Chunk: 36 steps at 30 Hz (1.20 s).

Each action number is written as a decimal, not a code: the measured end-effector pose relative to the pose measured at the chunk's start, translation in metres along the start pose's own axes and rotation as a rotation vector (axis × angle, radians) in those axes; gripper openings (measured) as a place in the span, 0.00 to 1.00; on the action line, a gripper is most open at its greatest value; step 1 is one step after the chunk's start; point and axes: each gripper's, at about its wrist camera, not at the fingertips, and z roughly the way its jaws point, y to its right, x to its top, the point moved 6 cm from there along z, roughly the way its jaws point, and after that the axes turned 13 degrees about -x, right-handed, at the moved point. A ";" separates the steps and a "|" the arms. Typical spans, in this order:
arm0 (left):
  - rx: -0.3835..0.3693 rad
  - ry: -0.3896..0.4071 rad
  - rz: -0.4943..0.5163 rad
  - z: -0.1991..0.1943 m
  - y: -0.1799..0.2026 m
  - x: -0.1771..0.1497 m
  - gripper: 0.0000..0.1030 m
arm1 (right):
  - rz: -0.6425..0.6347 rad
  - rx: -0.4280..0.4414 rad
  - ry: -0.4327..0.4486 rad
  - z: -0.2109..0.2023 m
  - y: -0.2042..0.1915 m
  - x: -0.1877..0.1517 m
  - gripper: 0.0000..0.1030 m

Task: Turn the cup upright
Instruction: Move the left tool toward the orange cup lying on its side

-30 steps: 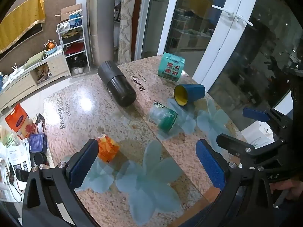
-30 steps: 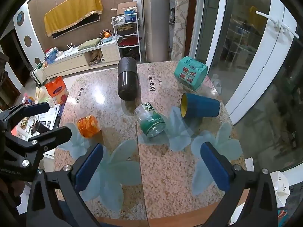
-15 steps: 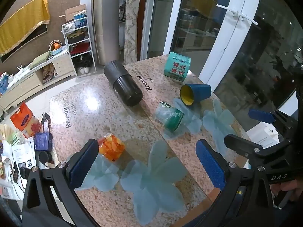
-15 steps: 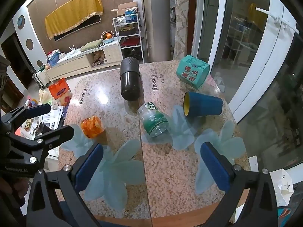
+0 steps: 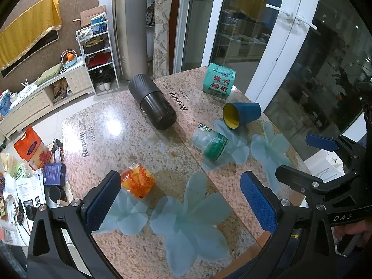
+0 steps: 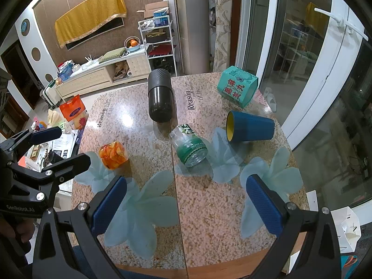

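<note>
Light: you get bright indoor light; glare spot on the table [image 5: 114,127].
Edges: strong fisheye bending, black corners.
Focus: sharp throughout.

Left tongs [image 5: 181,200] — arms run off the bottom edge of the left wrist view. Right tongs [image 6: 186,204] likewise cut below. Tabletop [image 6: 209,220] near edge partly hidden behind both sets of tongs. Blue cup [image 6: 250,126]: base faces away, underside unseen. Small print under "Reason" [image 5: 182,101] too small to read. Green packet [image 6: 237,89] — characters legible only as shapes. Shelf clutter [image 6: 157,36] indistinct.
</note>
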 end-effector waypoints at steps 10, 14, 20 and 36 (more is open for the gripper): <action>0.001 0.000 0.001 -0.001 -0.002 -0.001 1.00 | 0.000 0.002 -0.003 -0.001 -0.002 -0.003 1.00; 0.002 -0.005 0.002 -0.001 -0.003 -0.002 1.00 | 0.000 0.006 -0.004 0.000 -0.003 -0.004 1.00; 0.004 -0.045 0.020 0.002 -0.005 -0.006 1.00 | -0.007 0.011 -0.009 0.001 -0.005 -0.005 1.00; -0.036 -0.226 0.212 0.005 -0.021 0.003 1.00 | -0.022 0.078 -0.063 0.014 -0.010 -0.011 1.00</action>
